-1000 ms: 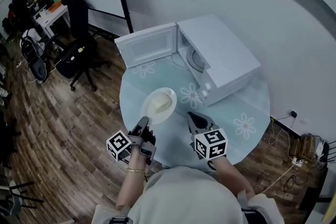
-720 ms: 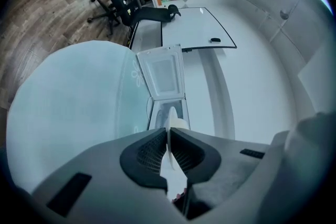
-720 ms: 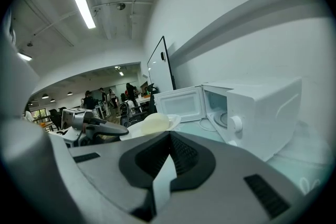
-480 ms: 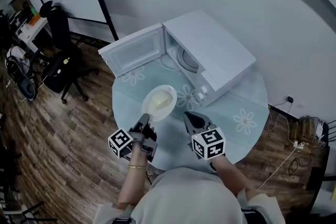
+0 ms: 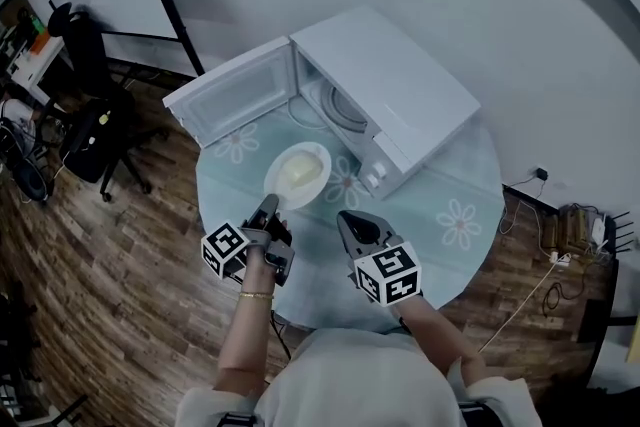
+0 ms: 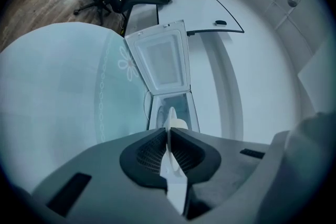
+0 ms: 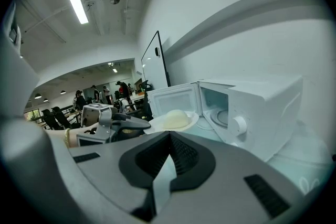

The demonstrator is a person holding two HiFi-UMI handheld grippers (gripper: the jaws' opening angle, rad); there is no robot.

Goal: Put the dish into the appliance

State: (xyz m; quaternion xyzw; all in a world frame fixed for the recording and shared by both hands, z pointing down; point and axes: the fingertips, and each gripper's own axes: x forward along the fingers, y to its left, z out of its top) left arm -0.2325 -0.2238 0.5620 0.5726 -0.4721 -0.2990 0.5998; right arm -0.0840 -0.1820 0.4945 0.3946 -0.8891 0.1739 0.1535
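A white plate (image 5: 297, 173) with a pale mound of food hangs over the round glass table (image 5: 445, 177), just in front of the open white microwave (image 5: 400, 85). My left gripper (image 5: 270, 206) is shut on the plate's near rim. In the left gripper view the plate (image 6: 169, 131) shows edge-on between the pads of the left gripper (image 6: 169, 136), with the microwave cavity (image 6: 170, 106) straight ahead. My right gripper (image 5: 350, 223) hovers beside it to the right, shut and empty. In the right gripper view the right gripper (image 7: 168, 138) points at the plate (image 7: 173, 120) and the microwave (image 7: 252, 105).
The microwave door (image 5: 230, 95) stands swung out to the left. A glass turntable (image 5: 342, 109) lies in the cavity. Office chairs (image 5: 88, 120) stand on the wood floor at left. Cables and a power strip (image 5: 570, 230) lie at right. The wall is behind the microwave.
The left gripper has carried the plate forward, closer to the microwave's opening. The right gripper has moved forward alongside it. Both stay shut.
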